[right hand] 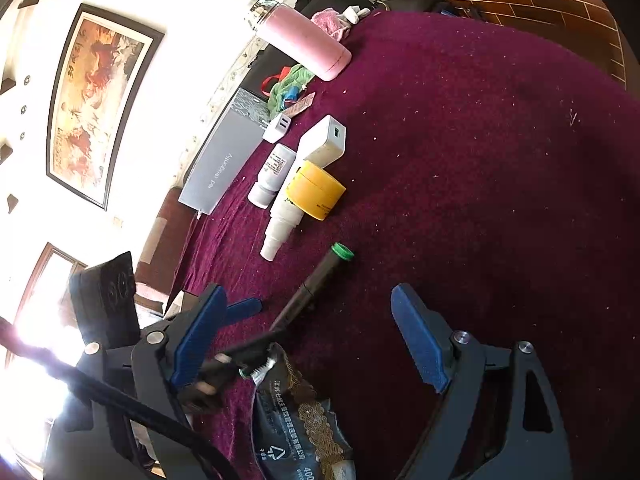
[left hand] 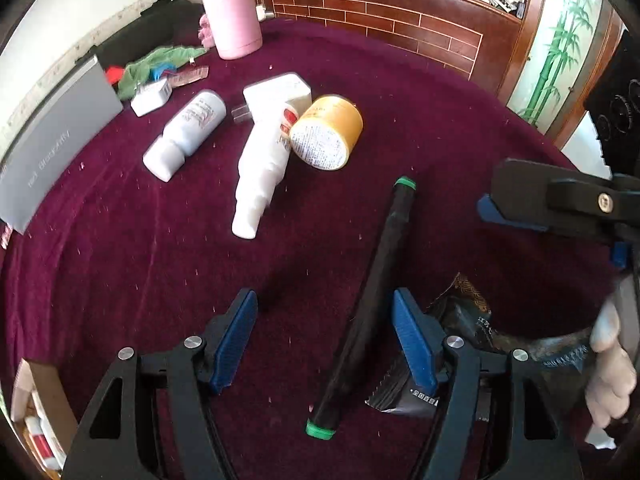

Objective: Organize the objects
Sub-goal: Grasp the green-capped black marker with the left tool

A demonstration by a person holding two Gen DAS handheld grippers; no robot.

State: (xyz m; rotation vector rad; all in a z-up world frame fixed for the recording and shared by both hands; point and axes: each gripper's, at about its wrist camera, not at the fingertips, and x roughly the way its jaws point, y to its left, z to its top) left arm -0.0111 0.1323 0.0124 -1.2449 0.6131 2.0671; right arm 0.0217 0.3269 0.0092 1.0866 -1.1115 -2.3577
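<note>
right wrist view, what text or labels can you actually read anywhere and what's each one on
"red dragonfly": on the grey box lying at the cloth's far edge.
"400": partly cut off, on the dark foil packet, beside a recycling triangle sign.
Chinese line along the packet's top: too blurred to read.
Print on the white bottle and the yellow jar: too small to read.
Calligraphy on the framed painting: unreadable.

The left gripper (left hand: 324, 340), low in its frame, has its jaws apart, and the right gripper (right hand: 308, 336) is also wide apart.
</note>
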